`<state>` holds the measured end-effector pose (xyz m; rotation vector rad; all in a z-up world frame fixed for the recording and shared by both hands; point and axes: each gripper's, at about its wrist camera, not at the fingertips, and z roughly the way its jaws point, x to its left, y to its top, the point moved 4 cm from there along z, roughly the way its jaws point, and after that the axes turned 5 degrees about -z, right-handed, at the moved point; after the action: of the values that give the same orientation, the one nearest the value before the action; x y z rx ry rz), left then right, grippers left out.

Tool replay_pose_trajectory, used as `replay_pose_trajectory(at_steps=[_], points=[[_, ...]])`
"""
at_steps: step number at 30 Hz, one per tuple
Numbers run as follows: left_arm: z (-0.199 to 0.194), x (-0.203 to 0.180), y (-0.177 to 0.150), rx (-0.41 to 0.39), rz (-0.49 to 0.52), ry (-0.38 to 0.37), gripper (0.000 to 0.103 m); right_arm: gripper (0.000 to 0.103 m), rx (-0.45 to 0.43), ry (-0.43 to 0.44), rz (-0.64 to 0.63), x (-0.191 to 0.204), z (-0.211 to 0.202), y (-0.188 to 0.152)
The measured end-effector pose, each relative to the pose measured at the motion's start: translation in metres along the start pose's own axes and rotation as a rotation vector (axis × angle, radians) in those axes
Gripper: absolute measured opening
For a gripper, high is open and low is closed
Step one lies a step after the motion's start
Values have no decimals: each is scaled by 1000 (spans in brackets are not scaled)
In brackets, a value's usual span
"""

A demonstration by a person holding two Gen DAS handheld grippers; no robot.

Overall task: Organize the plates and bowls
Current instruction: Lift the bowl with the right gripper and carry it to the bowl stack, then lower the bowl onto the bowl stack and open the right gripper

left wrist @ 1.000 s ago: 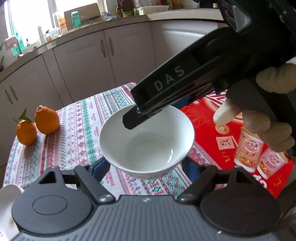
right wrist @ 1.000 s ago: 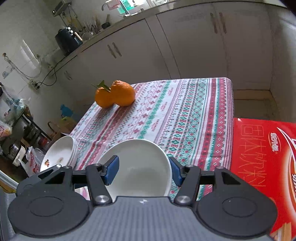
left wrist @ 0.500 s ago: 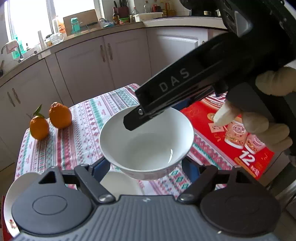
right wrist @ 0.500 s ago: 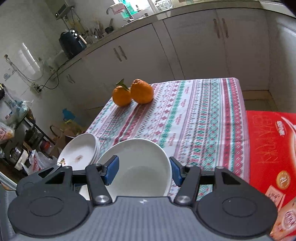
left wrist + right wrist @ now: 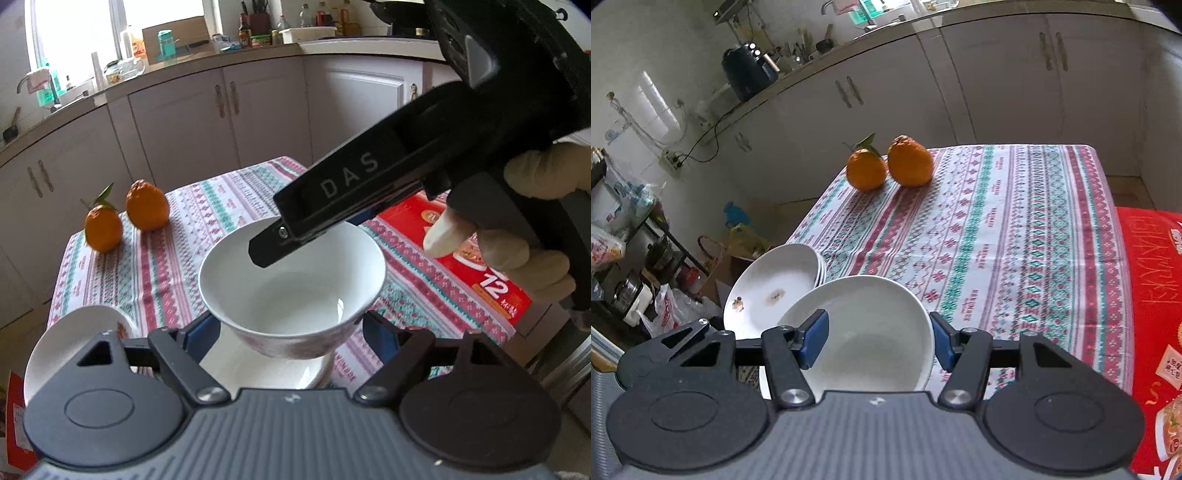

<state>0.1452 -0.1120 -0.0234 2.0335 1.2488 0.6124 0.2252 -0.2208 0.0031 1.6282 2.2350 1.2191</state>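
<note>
The left gripper (image 5: 291, 328) is clenched on a bowl (image 5: 291, 280) and the right gripper (image 5: 879, 339) grasps a plate (image 5: 864, 332), both above the table's near edge; I would bring the plate level over the stack (image 5: 772, 284) at ten o'clock before releasing.

Left gripper (image 5: 291, 328) clamped – jaws half-wide, right gripper (image 5: 879, 339) clamped narrower, gloved hand (image 5: 517, 229) on its handle

White bowl (image 5: 291, 291) upright, lifted above a plate (image 5: 258, 369). Second plate (image 5: 871, 332) tilted. Stacked plates (image 5: 772, 284) at table edge.
</note>
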Motion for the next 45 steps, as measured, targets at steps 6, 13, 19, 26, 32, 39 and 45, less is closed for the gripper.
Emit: replay_pose_trajectory(at_steps=[6,13,19,26,32,39,45], points=[[0,13,-10,25,-21,19,84,64,16,23,-15,13,17,-2],[7,23,-18,57,-53,21,84,64,42,29,-30,20,32,-4],[10,26,-21,71,-67,7,84,64,55,25,-26,18,38,-7],[15,28,-19,80,-84,-11,84,64,55,25,-17,14,39,-7],[19,32,-19,88,-94,-22,85,64,59,17,-19,13,42,-8],[23,36,-18,107,-102,-40,85,64,62,22,-13,10,45,-8],[25,38,-16,126,-88,-57,85,64,63,22,-16,10,45,-8]])
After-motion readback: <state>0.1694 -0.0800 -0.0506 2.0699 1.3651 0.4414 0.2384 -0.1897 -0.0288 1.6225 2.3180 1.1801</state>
